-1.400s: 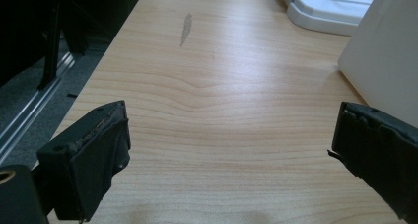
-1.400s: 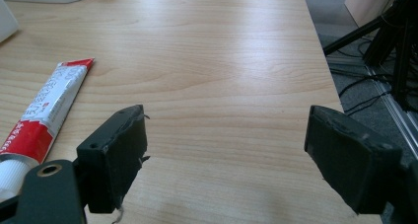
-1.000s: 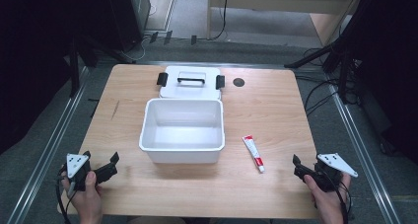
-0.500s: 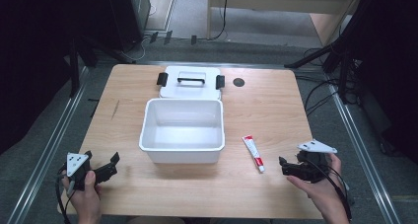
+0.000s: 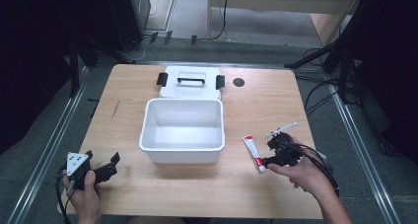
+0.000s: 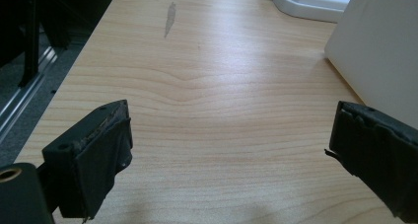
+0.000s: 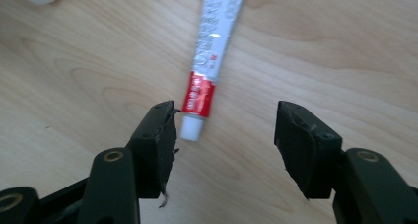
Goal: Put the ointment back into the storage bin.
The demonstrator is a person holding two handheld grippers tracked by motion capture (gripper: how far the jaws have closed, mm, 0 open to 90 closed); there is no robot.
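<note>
The right claw [image 7: 224, 135] has just been closing, yet its jaws are still parted around the tube's [image 7: 212, 56] white cap end – nothing gripped. The tube lies flat on the bench [image 5: 256, 100], right of the seemingly empty white box [image 5: 182, 130]. The left claw [image 5: 109, 166] rests released – pickup not yet done.

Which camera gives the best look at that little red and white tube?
The right gripper view: the tube lies close up on the table, its white cap toward the open jaws. The high view shows the same tube small, right of the white bin. The left gripper view looks at bare table.
</note>
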